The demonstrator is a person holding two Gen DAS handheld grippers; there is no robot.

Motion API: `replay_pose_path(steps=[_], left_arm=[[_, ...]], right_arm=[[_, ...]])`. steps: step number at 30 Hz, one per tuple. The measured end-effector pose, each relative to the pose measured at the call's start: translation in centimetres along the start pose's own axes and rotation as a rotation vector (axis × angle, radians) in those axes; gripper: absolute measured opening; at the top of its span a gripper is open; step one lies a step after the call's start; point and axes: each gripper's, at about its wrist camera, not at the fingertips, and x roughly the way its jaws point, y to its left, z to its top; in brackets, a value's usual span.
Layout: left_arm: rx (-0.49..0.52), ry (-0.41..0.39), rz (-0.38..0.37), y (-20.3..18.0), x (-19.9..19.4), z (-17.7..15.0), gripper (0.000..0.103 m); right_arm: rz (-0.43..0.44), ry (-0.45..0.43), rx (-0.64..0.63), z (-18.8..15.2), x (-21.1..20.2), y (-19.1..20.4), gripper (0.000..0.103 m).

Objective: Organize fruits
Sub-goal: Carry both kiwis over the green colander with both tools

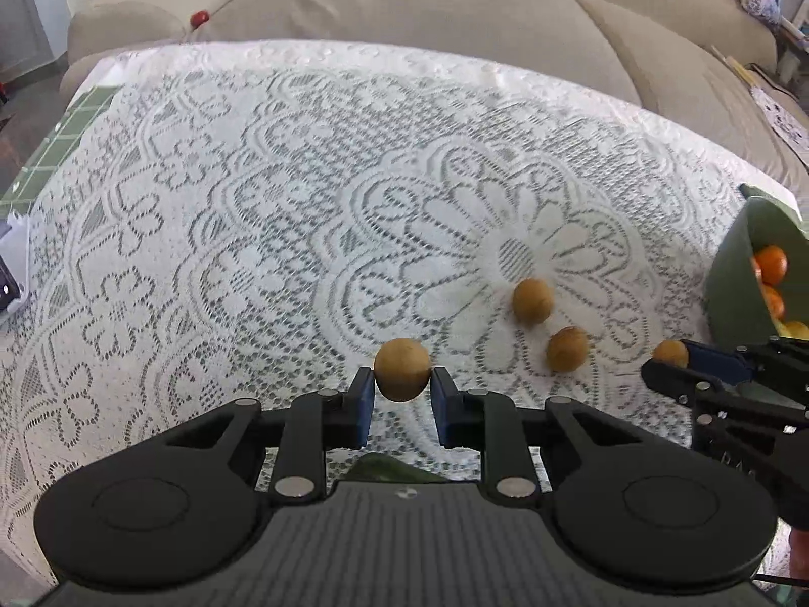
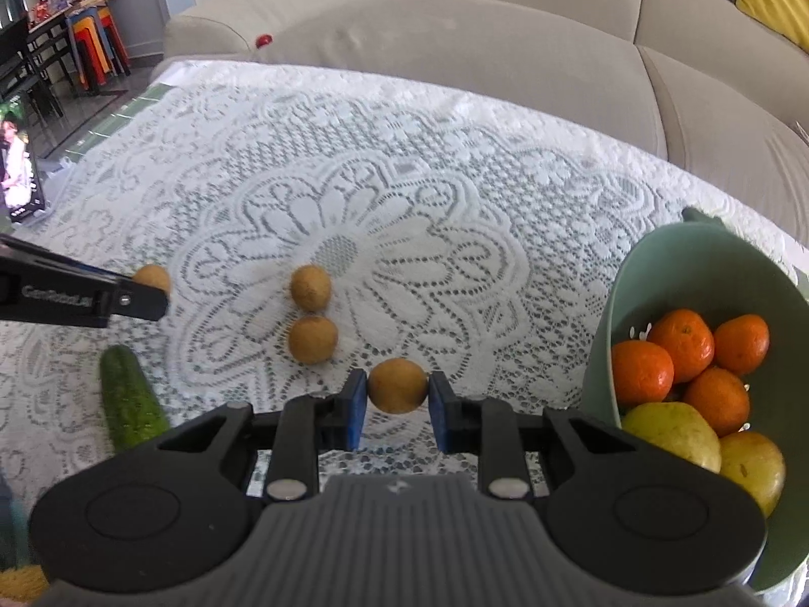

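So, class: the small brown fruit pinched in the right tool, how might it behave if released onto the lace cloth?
The small brown fruit looks round, so it would probably roll. The flat blue pads touch only its sides, so it may slip. It seems light.

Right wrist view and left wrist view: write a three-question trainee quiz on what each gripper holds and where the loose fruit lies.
1. True or false: the left gripper and the right gripper are each shut on a small brown fruit.
2. Multiple choice: the oranges lie A) on the lace cloth B) in the green bowl C) on the sofa.
3. Fill in: in the right wrist view, ___ small brown fruits lie loose on the lace cloth.

Key: 1 true; 2 B; 3 two.
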Motion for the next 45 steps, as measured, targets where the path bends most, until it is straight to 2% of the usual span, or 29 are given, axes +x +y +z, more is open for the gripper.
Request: replay_pose_path(steps=[10,27,36,45], left_arm=[[0.046,-0.039,-0.059,-3.1,-3.0,0.4,0.026],[0.138,-0.068,-0.196,-10.9,-7.0,0.0,0.026],[0.196,-0.068,-0.252,-15.3,-7.4,0.4,0.026],[0.23,-0.04,-0.31,-18.7,-6.4,1.2,0.026]], right_arm=[[0.01,-0.061,-0.014,-0.5,-4.3,0.1,0.022],[-0.04,-0.145,0.029,-2.3,-9.9,-3.8,0.022],[-0.083,-0.174,0.065,-3.3,-11.7,-6.7,0.022],[-0.125,-0.173,0.1,-3.8,-11.8,-9.5,0.022]])
